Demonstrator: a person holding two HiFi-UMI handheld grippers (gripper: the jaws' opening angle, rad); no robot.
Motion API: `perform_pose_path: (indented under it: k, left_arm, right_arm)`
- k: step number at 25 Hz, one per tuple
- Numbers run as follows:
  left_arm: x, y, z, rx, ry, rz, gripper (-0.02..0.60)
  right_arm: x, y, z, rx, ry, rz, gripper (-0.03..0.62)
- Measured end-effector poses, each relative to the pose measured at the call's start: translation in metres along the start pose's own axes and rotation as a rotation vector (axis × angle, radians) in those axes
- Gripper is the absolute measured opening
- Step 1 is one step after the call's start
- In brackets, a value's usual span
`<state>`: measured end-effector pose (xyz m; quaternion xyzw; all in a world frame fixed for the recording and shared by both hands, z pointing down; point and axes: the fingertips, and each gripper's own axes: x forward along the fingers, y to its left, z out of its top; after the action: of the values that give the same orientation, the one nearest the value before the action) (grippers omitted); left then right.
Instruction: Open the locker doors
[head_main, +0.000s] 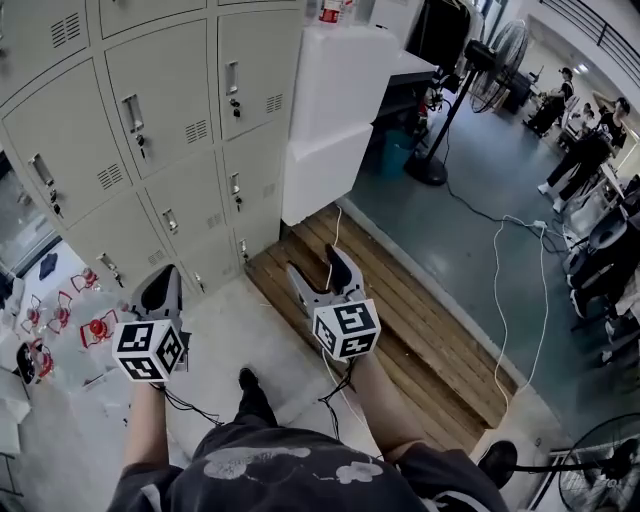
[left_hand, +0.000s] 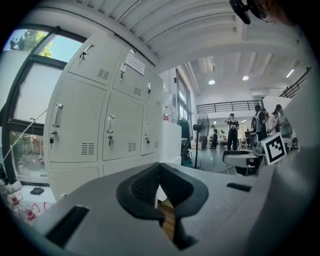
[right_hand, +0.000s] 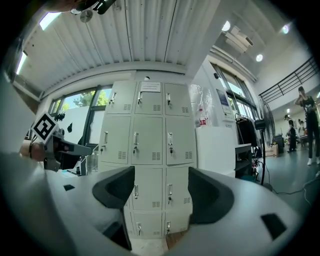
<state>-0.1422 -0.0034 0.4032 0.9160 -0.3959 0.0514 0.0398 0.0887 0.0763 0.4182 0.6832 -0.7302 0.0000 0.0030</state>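
left gripper (head_main: 161, 284) jaws together, right gripper (head_main: 318, 266) jaws apart, facing closed lockers (head_main: 165, 100).

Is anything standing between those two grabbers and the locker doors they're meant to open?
Nothing visible. Only bare floor lies between the left gripper, the right gripper and the closed locker doors; the white cabinet stands beside them.

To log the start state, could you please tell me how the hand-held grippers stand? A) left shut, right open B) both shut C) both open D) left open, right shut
A: the left hand-held gripper has its jaws together at the tips, holding nothing, while the right hand-held gripper has them apart, the lockers showing between.
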Motion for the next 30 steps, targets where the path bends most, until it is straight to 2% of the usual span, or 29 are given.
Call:
perform_pose_path:
  k: [5,9,15,20,25,30]
  left_arm:
    - [0.060,0.030,0.046,0.025,-0.066,-0.024,0.008]
    - [0.097,0.066,0.077,0.038,-0.108,-0.012,0.008]
    - [0.141,0.123,0.116,0.052,-0.158,0.013,0.008]
    - [0.170,0.155,0.151,0.083,-0.186,0.023,0.008]
    - [0.193,0.169,0.186,0.106,-0.205,0.031,0.008]
    - [0.214,0.167,0.215,0.123,-0.226,0.041,0.008]
  right_arm:
    - [0.069,-0.018,0.029,-0.008,-0.040,0.008,0.321]
    - [0.131,-0.025,0.062,-0.019,-0.095,0.018,0.321]
    - [0.211,-0.029,0.109,-0.039,-0.176,0.040,0.321]
    - [0.259,-0.034,0.139,-0.036,-0.228,0.046,0.321]
    - [0.289,-0.039,0.162,-0.015,-0.254,0.070,0.321]
    - [0.316,-0.042,0.194,-0.023,-0.286,0.152,0.321]
